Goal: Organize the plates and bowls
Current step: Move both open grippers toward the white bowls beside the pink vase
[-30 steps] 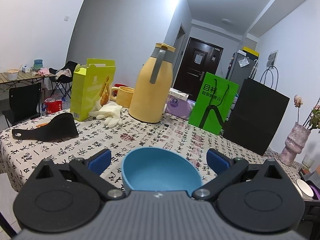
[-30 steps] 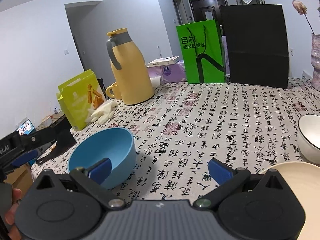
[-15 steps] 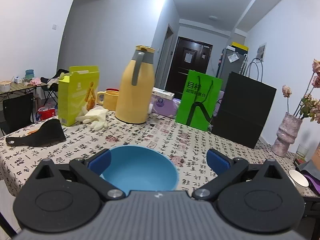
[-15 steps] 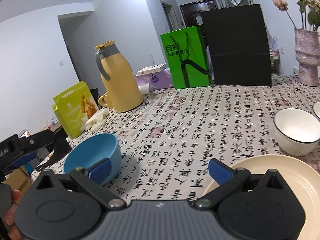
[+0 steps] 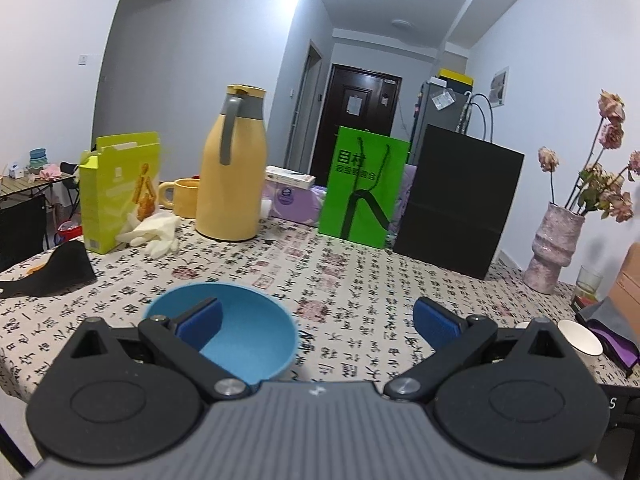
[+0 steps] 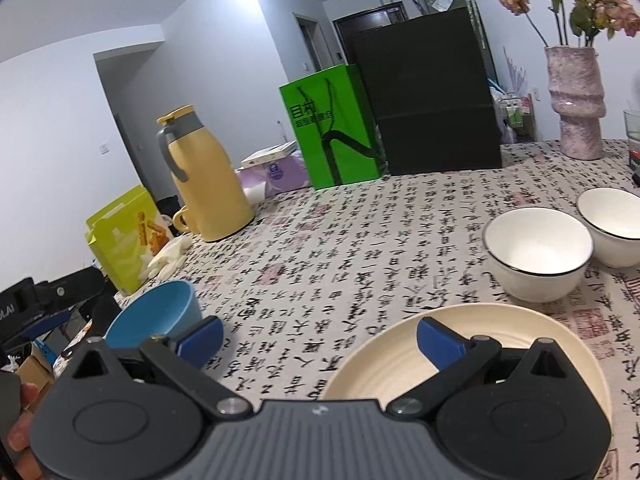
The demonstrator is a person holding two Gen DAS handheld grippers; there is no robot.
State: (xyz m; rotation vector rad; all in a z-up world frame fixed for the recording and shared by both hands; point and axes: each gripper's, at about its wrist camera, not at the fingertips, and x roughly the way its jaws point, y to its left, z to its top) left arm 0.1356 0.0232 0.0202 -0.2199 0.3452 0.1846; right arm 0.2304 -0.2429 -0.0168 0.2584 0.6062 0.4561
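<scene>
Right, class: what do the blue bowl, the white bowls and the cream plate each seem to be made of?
Round blue bowl: probably plastic, since its surface is matt, evenly coloured and without glare.
Two white bowls with dark rims: likely glazed ceramic, given the glossy sheen and thin painted rim line.
Round cream plate: ceramic or melamine; it has faint concentric ridges and a soft sheen, so that stays open.

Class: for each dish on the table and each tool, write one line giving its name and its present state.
Blue bowl: upright, empty, not gripped.
Cream plate: flat on the tablecloth, empty.
Near white bowl: upright, empty.
Far white bowl: upright, empty, beside the near one.
Left tool: open, holding nothing.
Right tool: open, holding nothing.
</scene>
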